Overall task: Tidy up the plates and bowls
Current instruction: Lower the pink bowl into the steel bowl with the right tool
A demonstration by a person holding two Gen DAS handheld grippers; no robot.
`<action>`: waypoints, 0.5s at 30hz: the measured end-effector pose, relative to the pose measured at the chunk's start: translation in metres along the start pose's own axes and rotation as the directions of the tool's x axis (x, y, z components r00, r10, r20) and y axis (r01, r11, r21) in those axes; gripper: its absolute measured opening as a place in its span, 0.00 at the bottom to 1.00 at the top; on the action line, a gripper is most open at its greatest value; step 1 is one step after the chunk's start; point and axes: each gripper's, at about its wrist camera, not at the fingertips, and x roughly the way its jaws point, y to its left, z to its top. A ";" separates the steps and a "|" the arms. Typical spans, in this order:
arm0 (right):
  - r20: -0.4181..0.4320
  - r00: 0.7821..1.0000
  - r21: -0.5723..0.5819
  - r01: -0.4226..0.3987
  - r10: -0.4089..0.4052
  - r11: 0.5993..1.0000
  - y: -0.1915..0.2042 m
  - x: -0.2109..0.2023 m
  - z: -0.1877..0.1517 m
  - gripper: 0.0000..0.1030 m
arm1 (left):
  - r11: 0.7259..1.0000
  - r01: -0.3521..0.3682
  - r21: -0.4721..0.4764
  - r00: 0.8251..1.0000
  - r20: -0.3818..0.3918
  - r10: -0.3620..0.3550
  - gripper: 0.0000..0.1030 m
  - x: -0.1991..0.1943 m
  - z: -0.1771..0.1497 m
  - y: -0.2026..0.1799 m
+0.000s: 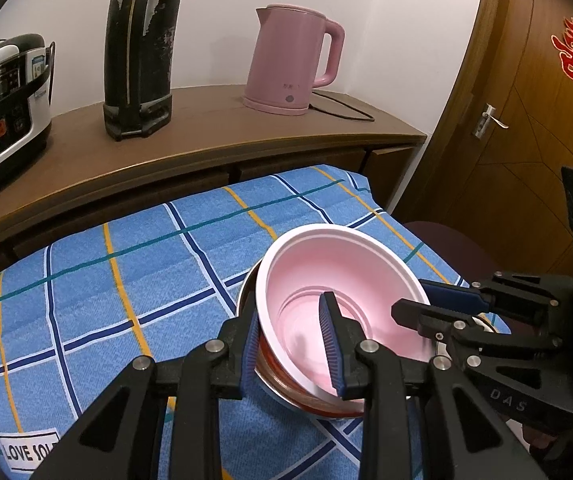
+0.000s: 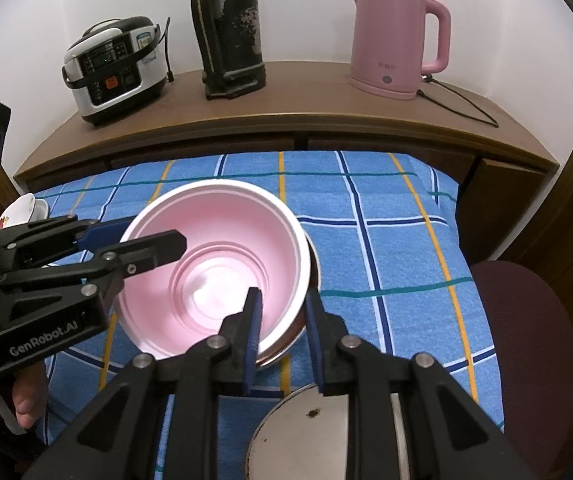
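**Nesting bowls — two grippers on one rim**

Sitting on the blue plaid cloth (image 2: 386,216): pink bowl (image 2: 214,264), tilted inside a metal bowl (image 1: 270,376).
Left gripper (image 1: 292,344) — jaws straddle the near-left rim, one pad inside, one outside, closed on both walls.
Right gripper (image 2: 282,320) — jaws astride the right rim likewise, pinching it.
Metal plate (image 2: 306,432) lies below the right gripper; floral dish (image 2: 18,210) at the cloth's left edge.
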 end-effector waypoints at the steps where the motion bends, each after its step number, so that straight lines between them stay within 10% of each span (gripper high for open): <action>1: 0.001 1.000 0.001 -0.002 0.002 1.000 0.000 0.000 0.000 0.23 | 1.000 -0.001 0.000 1.000 -0.001 0.001 0.30 0.000 0.000 0.000; 15: -0.006 1.000 0.004 -0.027 0.027 1.000 0.006 0.007 -0.003 0.23 | 1.000 -0.016 -0.008 1.000 0.002 0.016 0.30 0.000 -0.001 0.006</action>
